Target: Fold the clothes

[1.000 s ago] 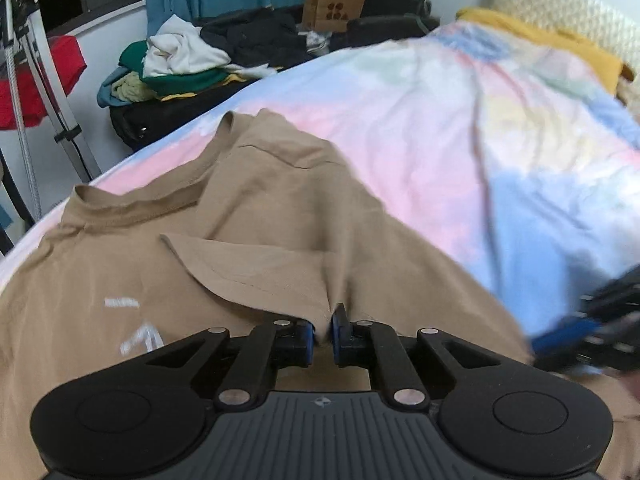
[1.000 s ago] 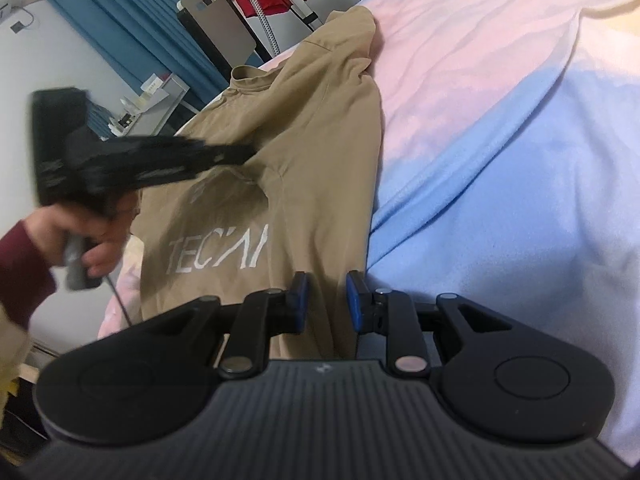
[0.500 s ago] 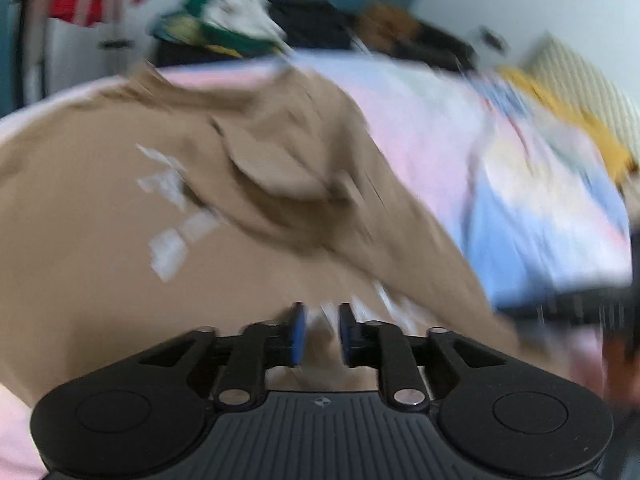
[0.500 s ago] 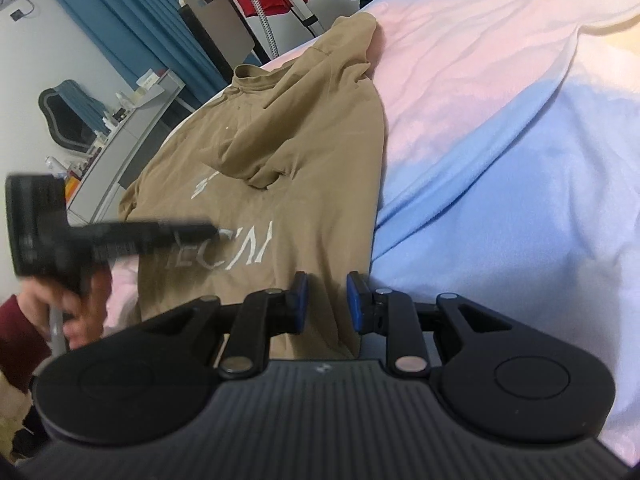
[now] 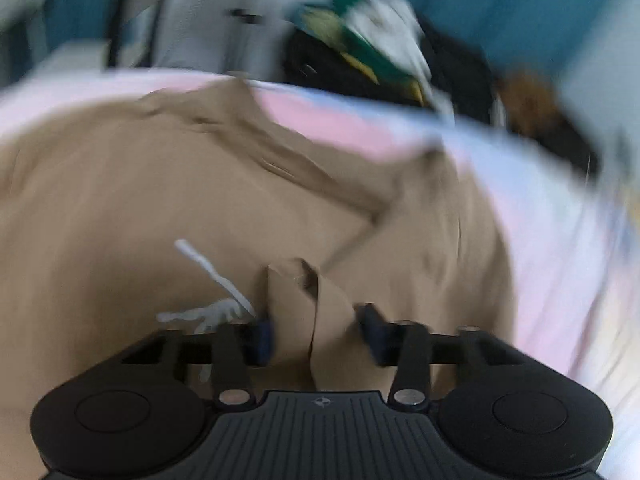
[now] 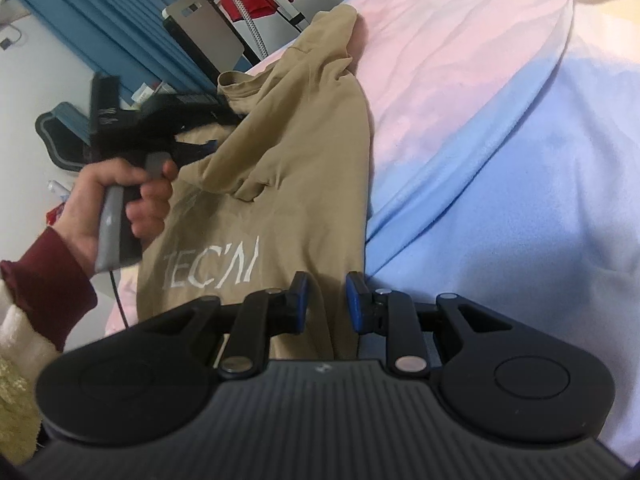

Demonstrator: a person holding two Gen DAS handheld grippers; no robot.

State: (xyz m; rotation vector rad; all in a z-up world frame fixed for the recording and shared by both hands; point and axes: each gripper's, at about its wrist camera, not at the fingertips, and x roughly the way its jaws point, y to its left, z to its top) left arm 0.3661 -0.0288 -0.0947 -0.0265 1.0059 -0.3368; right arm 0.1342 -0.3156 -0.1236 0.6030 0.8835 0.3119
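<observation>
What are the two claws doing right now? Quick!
Left claw: open, a fold of the tan T-shirt sits between its fingers, not pinched.
Right claw: open, holding nothing, hovering over the shirt's edge.

"TEC'NI" on tan T-shirt (image 6: 280, 208)

T-shirt (image 6: 304, 184) lies on the bedspread (image 6: 500, 128) (clothes pile (image 5: 372, 52) behind)

Pastel-blanketed bed (image 6: 500, 152) carries a tan T-shirt (image 6: 304, 200).
</observation>
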